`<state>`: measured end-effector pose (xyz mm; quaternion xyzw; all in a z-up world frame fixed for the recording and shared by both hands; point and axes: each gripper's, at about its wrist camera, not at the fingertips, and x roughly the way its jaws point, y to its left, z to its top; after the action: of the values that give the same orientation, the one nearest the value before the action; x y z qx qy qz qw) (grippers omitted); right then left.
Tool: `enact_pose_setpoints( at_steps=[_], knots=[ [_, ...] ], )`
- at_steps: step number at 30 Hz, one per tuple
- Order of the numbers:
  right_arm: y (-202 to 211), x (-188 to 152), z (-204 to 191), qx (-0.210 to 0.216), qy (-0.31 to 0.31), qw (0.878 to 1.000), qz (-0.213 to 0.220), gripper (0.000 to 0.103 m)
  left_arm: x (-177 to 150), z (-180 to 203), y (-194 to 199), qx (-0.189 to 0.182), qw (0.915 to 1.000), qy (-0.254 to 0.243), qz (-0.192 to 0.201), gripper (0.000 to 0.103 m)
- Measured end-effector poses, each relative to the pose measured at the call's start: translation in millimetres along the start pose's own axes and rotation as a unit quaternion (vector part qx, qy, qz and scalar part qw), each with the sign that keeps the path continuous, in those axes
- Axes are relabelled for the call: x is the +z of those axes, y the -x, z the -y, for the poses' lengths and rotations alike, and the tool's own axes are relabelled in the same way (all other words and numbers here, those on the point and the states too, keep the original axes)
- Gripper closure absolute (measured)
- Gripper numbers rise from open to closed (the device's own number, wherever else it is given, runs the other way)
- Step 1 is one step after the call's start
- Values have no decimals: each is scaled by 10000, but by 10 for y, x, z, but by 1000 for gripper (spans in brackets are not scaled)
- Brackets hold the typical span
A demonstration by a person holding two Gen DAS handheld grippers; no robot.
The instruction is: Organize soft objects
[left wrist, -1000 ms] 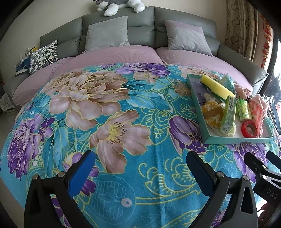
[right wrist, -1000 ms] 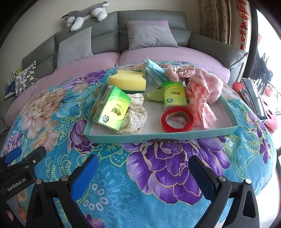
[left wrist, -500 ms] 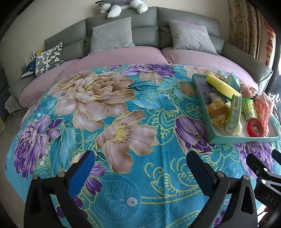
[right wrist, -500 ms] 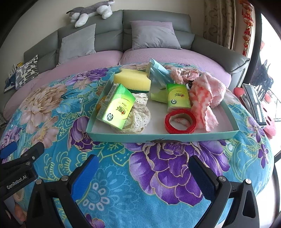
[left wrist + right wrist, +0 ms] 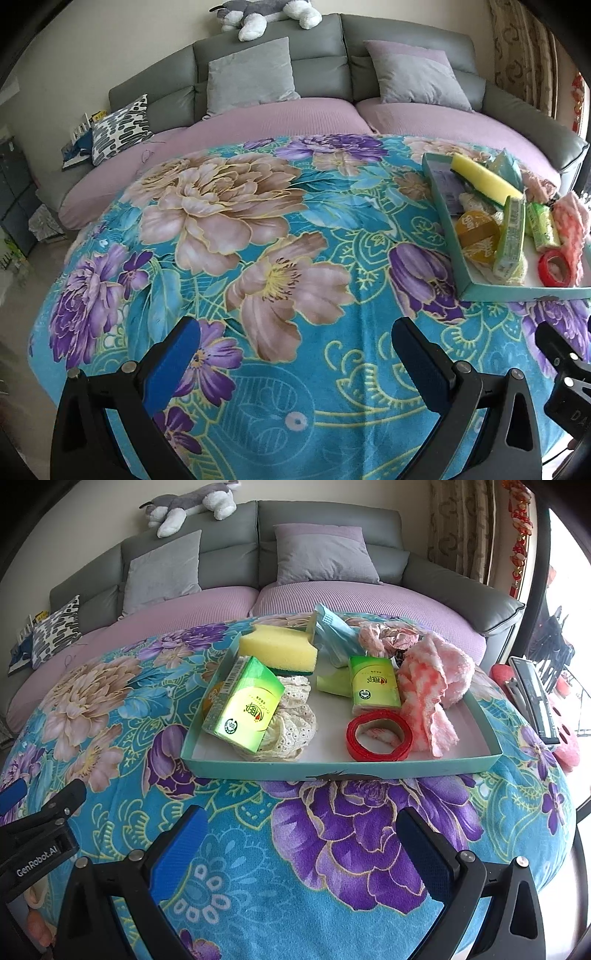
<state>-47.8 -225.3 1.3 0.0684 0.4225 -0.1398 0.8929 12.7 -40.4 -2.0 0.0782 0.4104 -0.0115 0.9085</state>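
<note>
A teal tray (image 5: pixel 332 770) rests on the floral blanket (image 5: pixel 351 830). In it lie a yellow sponge (image 5: pixel 277 651), two green tissue packs (image 5: pixel 245 701) (image 5: pixel 373 683), a cream lace cloth (image 5: pixel 291 723), a red tape ring (image 5: pixel 378 734), a pink fluffy cloth (image 5: pixel 432 686) and a light-blue pouch (image 5: pixel 332 635). My right gripper (image 5: pixel 301 843) hangs open over the blanket, short of the tray's front wall. Left of the tray (image 5: pixel 443 206), my left gripper (image 5: pixel 295 354) is open above bare blanket (image 5: pixel 258 240). Nothing sits between either pair of fingers.
A grey sofa (image 5: pixel 229 535) with grey cushions (image 5: pixel 162 572) and mauve seat covers runs behind the blanket. A plush husky (image 5: pixel 192 502) lies on the backrest, a patterned pillow (image 5: pixel 120 127) at the left end. Pink slippers (image 5: pixel 565 738) and a dark flat device (image 5: pixel 533 698) lie right.
Both cameras have pulled back and slightly up, so the tray and sofa look a little farther away. The objects in the tray have not moved. Both grippers stay open.
</note>
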Motion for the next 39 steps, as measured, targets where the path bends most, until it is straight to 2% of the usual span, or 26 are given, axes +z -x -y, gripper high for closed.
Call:
enact_pose_setpoints(
  at_steps=[39],
  knots=[
    [-16,-3,-6,-18,18,10000,-17,0,-15,28,-11,83,9999,-91,-57,0]
  ],
)
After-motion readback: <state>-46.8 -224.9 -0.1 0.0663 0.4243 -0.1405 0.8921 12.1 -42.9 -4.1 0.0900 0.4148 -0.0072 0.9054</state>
